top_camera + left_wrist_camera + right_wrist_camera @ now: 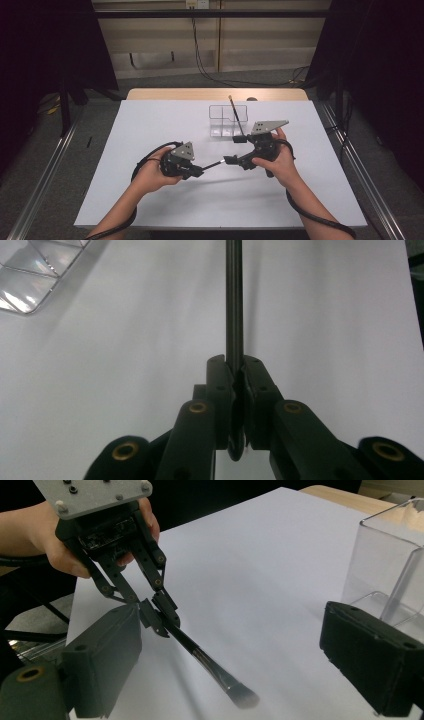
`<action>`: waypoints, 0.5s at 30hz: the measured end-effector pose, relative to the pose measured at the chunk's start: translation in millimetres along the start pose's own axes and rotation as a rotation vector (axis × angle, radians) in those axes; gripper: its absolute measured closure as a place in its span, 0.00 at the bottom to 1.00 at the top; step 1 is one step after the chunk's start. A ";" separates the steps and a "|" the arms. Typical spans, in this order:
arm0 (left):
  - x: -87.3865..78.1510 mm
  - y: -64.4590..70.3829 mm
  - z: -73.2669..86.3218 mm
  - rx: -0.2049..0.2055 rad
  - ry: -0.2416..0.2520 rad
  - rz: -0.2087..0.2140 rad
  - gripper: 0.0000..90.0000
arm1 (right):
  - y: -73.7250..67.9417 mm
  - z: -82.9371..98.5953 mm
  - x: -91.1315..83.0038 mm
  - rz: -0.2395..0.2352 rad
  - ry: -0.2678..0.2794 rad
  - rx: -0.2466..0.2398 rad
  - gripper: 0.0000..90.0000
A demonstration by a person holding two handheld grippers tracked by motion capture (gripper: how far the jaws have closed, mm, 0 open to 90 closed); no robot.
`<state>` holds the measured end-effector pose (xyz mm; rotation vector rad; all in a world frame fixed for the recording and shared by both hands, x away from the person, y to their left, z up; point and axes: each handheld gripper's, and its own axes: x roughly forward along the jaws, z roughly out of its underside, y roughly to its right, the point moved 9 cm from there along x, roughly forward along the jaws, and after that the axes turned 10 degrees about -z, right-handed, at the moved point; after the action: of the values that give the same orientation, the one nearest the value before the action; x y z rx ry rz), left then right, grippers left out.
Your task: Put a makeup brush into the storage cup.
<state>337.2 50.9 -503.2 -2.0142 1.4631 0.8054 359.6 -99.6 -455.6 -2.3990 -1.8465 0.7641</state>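
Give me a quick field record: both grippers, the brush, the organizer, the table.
left gripper: shut on the brush handle
right gripper: open, jaws either side of the brush head, not clamping
brush: held above the sheet, bristle end toward the right gripper
organizer: clear, with compartments, at the far middle of the sheet; a second brush stands in it, leaning
table: covered with a white sheet
handoff: not yet done

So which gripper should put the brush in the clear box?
Probably the left gripper: it is already shut on the brush. The right gripper is open, though it sits nearer the box.
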 end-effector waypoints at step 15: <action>-1.2 -5.8 -5.7 -0.078 0.122 -0.027 0.93 | 2.4 -0.8 -0.8 0.002 0.060 0.024 0.10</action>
<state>343.4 49.3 -498.1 -2.1713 1.4886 0.7507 361.9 -100.8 -455.3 -2.3819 -1.8034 0.7012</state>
